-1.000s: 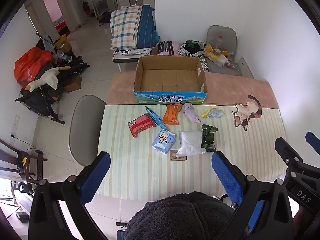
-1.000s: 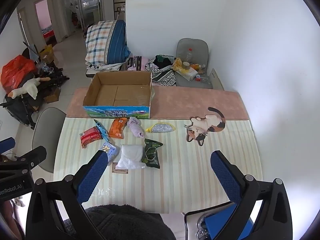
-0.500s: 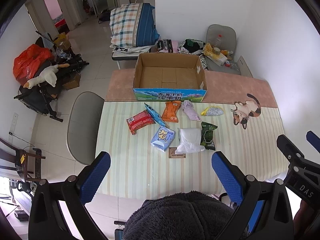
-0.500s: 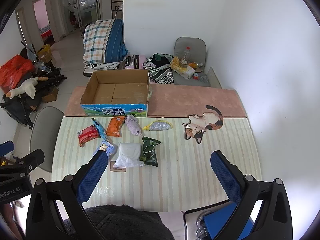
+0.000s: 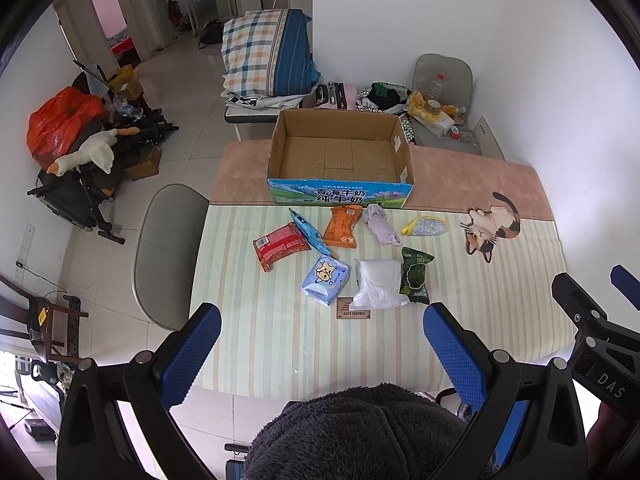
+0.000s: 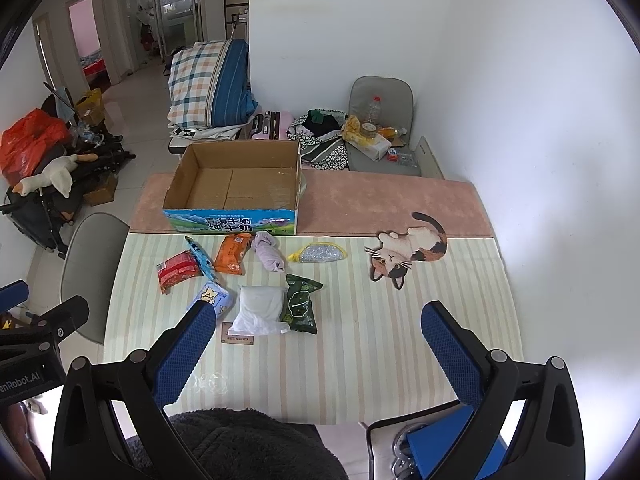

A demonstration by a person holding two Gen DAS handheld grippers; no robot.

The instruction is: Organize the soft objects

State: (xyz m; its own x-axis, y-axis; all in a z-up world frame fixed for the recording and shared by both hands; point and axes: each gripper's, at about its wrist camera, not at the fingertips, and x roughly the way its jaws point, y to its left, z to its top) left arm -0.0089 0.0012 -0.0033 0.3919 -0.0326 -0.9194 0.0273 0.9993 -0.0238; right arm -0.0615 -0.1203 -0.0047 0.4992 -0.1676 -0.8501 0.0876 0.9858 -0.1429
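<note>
Table: a long table [image 5: 280, 344] under a pale striped cloth, with a pink runner [image 5: 472, 176] across its far end; every task item lies on it.
Box: an open brown cardboard carton with a blue printed front [image 5: 340, 160] sits on the runner, its floor bare, so nothing is sorted yet.
Left gripper: the black hand-held left gripper with blue ribbed pads [image 5: 322, 344] hangs high above the near table edge, fingers spread wide, nothing between them.
Right gripper: the matching right gripper [image 6: 314, 344] is equally high, fingers wide apart and unloaded.
Change: against a second ago the table looks smaller and farther in both views, so both grippers have lifted back; no item has shifted.
Meaning: in my judgement this is the opening survey, with the first pick still to be chosen.
White bag: a soft clear-white plastic pouch [image 5: 380, 284] is nearest, touching a dark green snack packet [image 5: 416, 276].
Blue pack: a light-blue tissue pack with a cartoon print [image 5: 325, 279] lies just left of the pouch.
Red packet: a red foil packet [image 5: 280, 246] lies beside a slim blue sachet [image 5: 306, 232].
Orange packet: an orange packet [image 5: 342, 227] lies near the carton front.
Lilac cloth: a rolled lilac cloth [image 5: 380, 225] lies right of it.
Silver pouch: a small glittery silver pouch with yellow trim [image 5: 425, 227] sits farthest right.
</note>
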